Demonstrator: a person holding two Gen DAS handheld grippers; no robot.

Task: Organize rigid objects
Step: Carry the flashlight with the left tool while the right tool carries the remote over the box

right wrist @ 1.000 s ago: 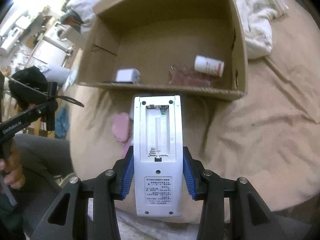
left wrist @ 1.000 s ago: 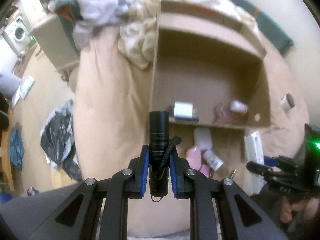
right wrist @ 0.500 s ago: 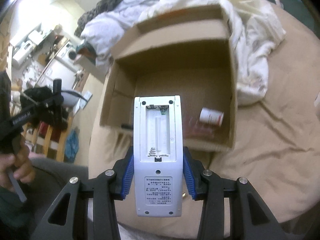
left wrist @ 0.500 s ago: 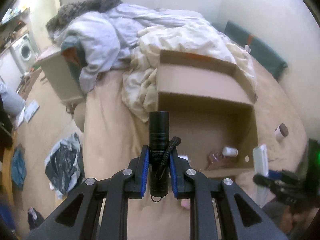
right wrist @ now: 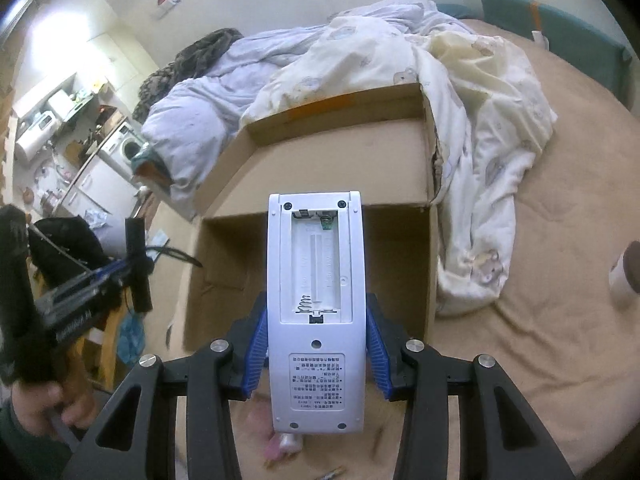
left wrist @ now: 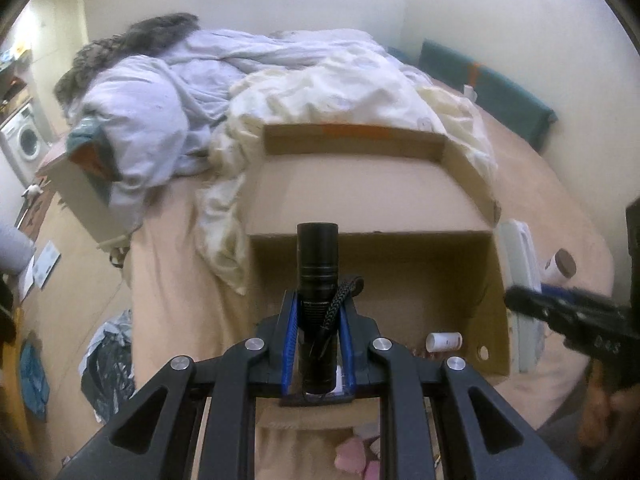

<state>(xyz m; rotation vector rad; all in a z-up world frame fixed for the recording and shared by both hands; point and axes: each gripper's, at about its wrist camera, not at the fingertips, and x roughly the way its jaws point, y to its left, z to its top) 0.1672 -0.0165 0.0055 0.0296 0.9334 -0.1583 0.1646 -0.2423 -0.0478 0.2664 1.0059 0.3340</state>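
My left gripper (left wrist: 319, 308) is shut on a black flashlight (left wrist: 318, 280) with a braided lanyard, held upright above the near side of an open cardboard box (left wrist: 360, 196) on the bed. My right gripper (right wrist: 316, 320) is shut on a white remote (right wrist: 316, 280), back side up with its battery bay uncovered, also over the box (right wrist: 340, 160). A white pill bottle (left wrist: 444, 341) lies inside the box. In each view the other gripper shows at the edge: the right gripper (left wrist: 532, 300) with the remote (left wrist: 516, 256), the left gripper (right wrist: 120, 270) with the flashlight (right wrist: 136, 264).
A brown-capped bottle (left wrist: 560, 266) stands on the tan bedspread right of the box. Pink items (left wrist: 352, 452) lie near the bed's front edge. Rumpled duvets (right wrist: 460, 100) press against the box's far and right sides. A black bag (left wrist: 108, 364) lies on the floor at left.
Both grippers have risen and tilted up with their objects still held. The box has dropped lower in both views, and more of the bedding and wall shows.
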